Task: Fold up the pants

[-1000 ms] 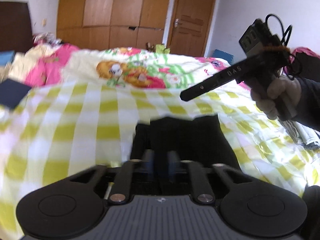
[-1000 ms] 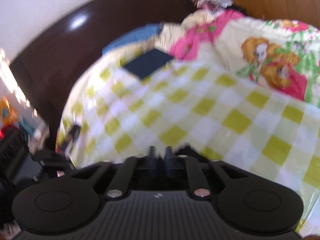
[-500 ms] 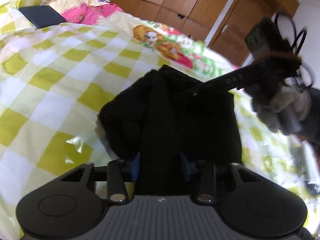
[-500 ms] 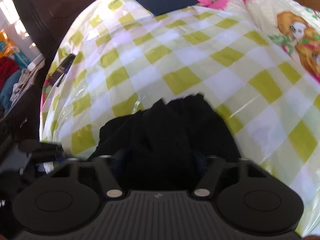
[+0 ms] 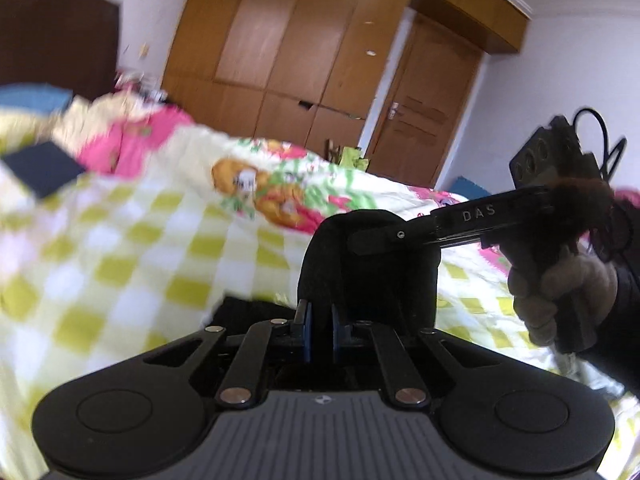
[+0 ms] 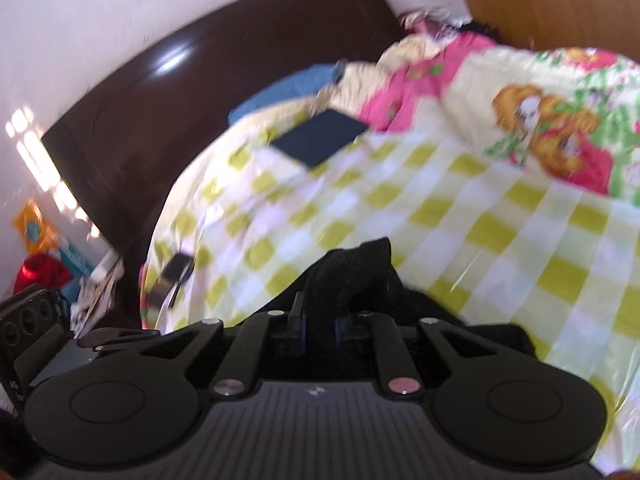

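Nearest the left wrist camera, the left gripper [image 5: 319, 330] is pinching a fold of the black pants [image 5: 372, 276], its blue pads having just been closing onto the cloth that is now rising between them. Just beyond, to the right of that bunched cloth, the right gripper [image 5: 374, 238] is reaching in sideways, its long black fingers lying against the top of the same pants, while a person's hand [image 5: 560, 292] is gripping its handle. Seen from its own camera, the right gripper [image 6: 319, 322] is likewise clamping black cloth after closing. Under the pants, the checked yellow-and-white bedspread [image 5: 132, 248] is spreading away. Farther behind the pants, a dark flat rectangle [image 6: 320, 138] is lying on the bedspread, and a wooden wardrobe [image 5: 304, 52] is standing at the back.
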`<state>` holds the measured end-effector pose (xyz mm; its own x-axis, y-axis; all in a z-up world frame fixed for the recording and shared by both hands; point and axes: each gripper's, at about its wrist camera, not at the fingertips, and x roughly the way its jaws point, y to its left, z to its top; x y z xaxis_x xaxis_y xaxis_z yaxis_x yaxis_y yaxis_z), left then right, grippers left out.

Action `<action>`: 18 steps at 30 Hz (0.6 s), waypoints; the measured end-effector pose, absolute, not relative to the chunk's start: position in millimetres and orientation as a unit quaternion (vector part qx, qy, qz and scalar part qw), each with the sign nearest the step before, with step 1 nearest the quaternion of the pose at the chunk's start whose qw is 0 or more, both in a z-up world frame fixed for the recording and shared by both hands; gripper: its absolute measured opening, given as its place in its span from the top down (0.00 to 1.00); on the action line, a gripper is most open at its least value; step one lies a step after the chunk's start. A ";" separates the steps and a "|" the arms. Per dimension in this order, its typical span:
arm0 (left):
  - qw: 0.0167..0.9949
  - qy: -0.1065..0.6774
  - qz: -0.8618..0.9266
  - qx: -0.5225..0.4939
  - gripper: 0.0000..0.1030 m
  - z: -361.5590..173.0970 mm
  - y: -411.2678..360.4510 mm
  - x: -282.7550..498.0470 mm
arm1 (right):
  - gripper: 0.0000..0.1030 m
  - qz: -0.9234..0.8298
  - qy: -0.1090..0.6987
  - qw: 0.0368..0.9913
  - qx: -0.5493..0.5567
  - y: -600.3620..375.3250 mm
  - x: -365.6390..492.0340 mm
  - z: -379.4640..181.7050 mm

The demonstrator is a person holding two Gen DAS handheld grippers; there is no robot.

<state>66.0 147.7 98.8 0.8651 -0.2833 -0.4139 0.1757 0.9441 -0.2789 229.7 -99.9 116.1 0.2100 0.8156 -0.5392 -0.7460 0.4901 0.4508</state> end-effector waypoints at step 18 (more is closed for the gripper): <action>0.939 0.332 -0.040 -0.080 0.71 5.7 200.1 105.7 | 0.52 0.476 0.403 0.781 0.028 -16.9 296.0 6.0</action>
<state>105.7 200.1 5.7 0.7760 -0.1281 -0.6176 0.0214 0.9839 -0.1772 296.0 -16.9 6.0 0.2220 0.7668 -0.6022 -0.7214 0.5447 0.4276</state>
